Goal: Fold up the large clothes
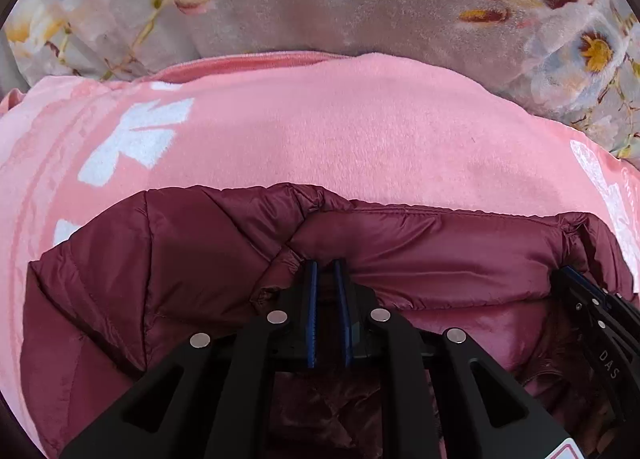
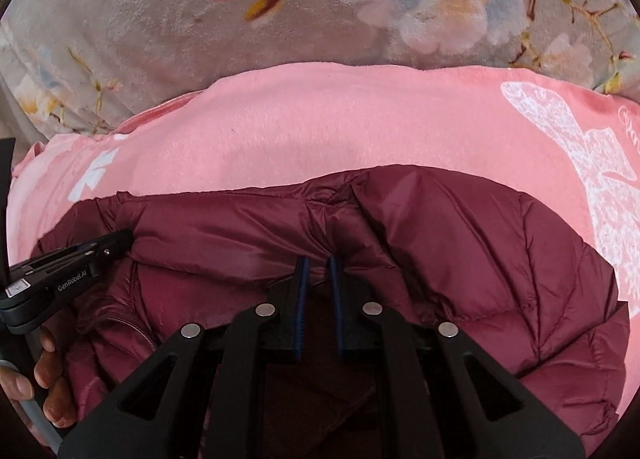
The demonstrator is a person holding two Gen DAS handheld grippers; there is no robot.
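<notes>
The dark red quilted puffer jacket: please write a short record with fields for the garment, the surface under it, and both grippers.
garment: dark red quilted puffer jacket, shiny fabric
under it: pink fleece blanket with white prints
further back: grey plush blanket with flower pattern
left gripper: closed on a fold of the jacket
right gripper: closed on a fold of the jacket
person: fingers on the left gripper's handle

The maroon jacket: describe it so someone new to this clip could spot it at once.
On the grey floral bedding lies a pink blanket with white prints. On its near part sits the maroon jacket, pinched by both the left gripper and the right gripper. It alone is shiny, dark red and quilted.
</notes>
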